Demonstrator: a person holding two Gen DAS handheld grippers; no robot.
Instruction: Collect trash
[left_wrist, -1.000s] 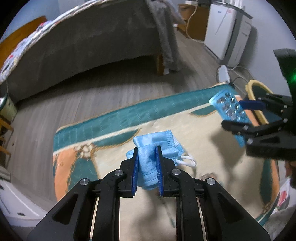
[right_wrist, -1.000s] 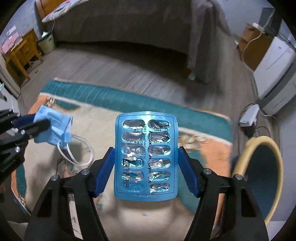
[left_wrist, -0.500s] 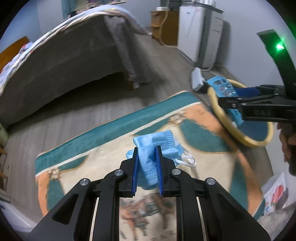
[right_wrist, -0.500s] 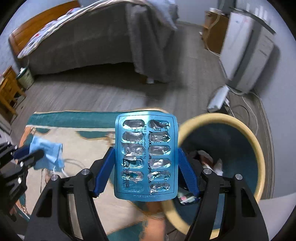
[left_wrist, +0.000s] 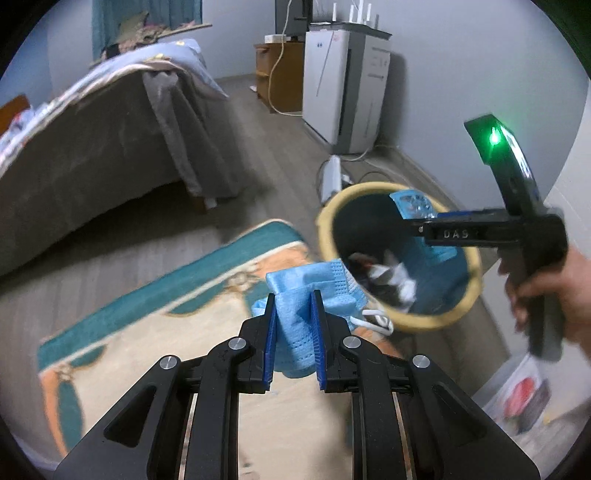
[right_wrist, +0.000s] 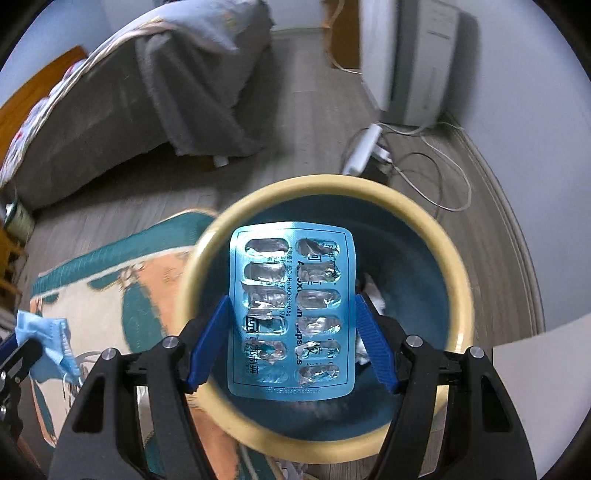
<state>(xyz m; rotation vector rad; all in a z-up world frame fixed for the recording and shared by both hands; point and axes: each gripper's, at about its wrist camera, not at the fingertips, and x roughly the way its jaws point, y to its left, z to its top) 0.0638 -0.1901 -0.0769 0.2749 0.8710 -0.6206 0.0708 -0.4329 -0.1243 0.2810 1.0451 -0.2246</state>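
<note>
Over the yellow-rimmed trash bin (right_wrist: 458, 280), right gripper (right_wrist: 291, 314) clamped on an emptied blue blister pack (right_wrist: 291, 310), blue pads pressing its two long edges, sheet standing flat-on to the camera directly above the bin's blue interior. Judged featherweight, thin and semi-stiff, foil side slick; edge pinch looked adequate, though such a sheet could bow or pop out if squeezed harder. Best held low on the long edges, as seen. Likely to flutter on release rather than fall straight, but bin mouth wide beneath it.

Left gripper (left_wrist: 293, 325) nearly closed on a crumpled blue face mask (left_wrist: 310, 291), fabric bunched between the pads, white ear loop (left_wrist: 376, 317) dangling toward the bin rim (left_wrist: 436, 325). Soft, limp, very light, not fragile; loop judged liable to snag on a pad or the rim. Mask hung over the rug edge just beside the bin, not yet above the opening.

Inside the bin: crumpled white paper and dark scraps (left_wrist: 391, 277) at the bottom. Patterned teal-and-orange rug (left_wrist: 155, 317) running up to the bin, possibly under its near side. Around: grey-covered bed (left_wrist: 92, 155), white appliance (left_wrist: 343, 88) by the wall, power strip (right_wrist: 362, 155) with loose cables just behind the bin, printed paper (left_wrist: 517, 395) on the floor to the right. Bare hand (left_wrist: 554, 295) on the right handle, that gripper's body crossing above the bin opening in the left view: judged the main obstruction for bringing the mask in.
</note>
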